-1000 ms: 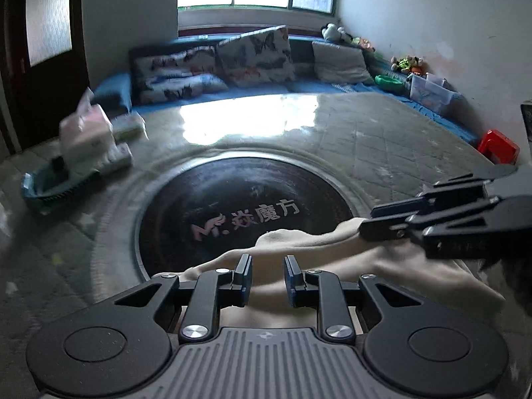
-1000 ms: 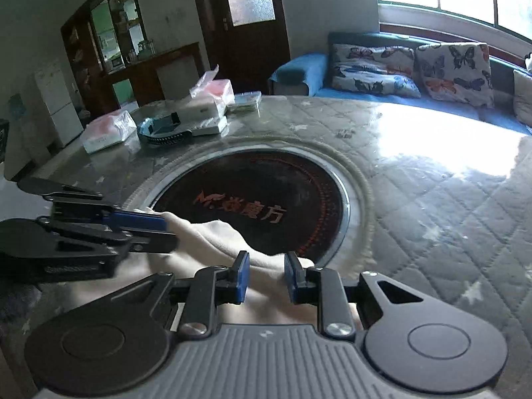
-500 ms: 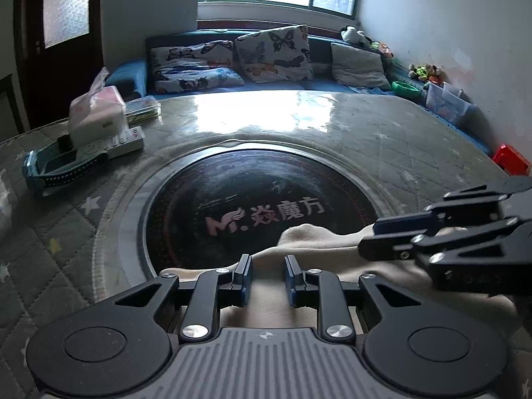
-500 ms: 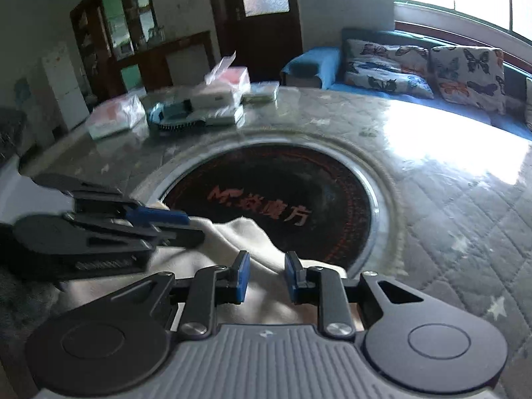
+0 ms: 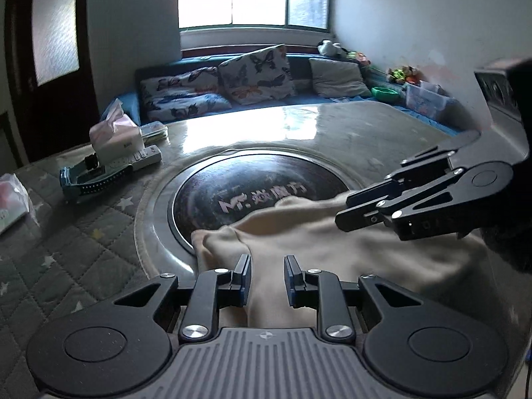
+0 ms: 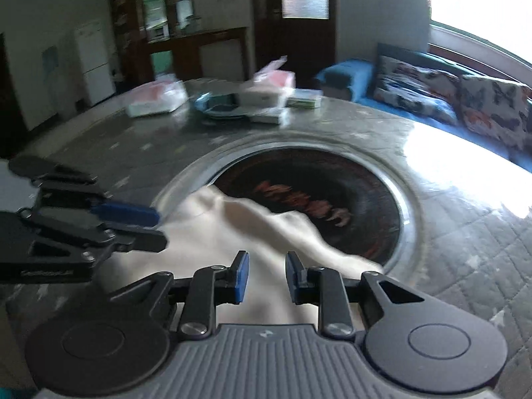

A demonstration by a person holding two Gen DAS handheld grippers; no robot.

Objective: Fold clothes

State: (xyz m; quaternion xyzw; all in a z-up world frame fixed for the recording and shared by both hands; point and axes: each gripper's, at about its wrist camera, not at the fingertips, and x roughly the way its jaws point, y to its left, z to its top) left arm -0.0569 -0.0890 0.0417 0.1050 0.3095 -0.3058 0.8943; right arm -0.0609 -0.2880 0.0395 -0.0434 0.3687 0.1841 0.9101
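Cream fabric, a single garment [image 5: 332, 242], lies crumpled on the quilted table cover [image 5: 83, 249], its far edge lapping over the rim of the dark round inset plate [image 5: 252, 179] with pale lettering at the table's centre. We find the left gripper [image 5: 266, 277] at 6 o'clock in its own view, jaws a narrow gap apart with a fold of the garment running up between the blue pads; whether the pads press the cloth, we cannot tell. In that view the right gripper [image 5: 344, 211] enters from 3 o'clock, tips at the garment's upper edge. From the right wrist view, the right gripper [image 6: 264, 277] shows the same narrow gap with cloth between its pads, grip likewise undetermined, and the left gripper [image 6: 159, 229] comes in from 9 o'clock. We note a tissue box [image 5: 114, 136] and a blue tray [image 5: 89, 183] at 10 o'clock on the table, well apart from the garment.
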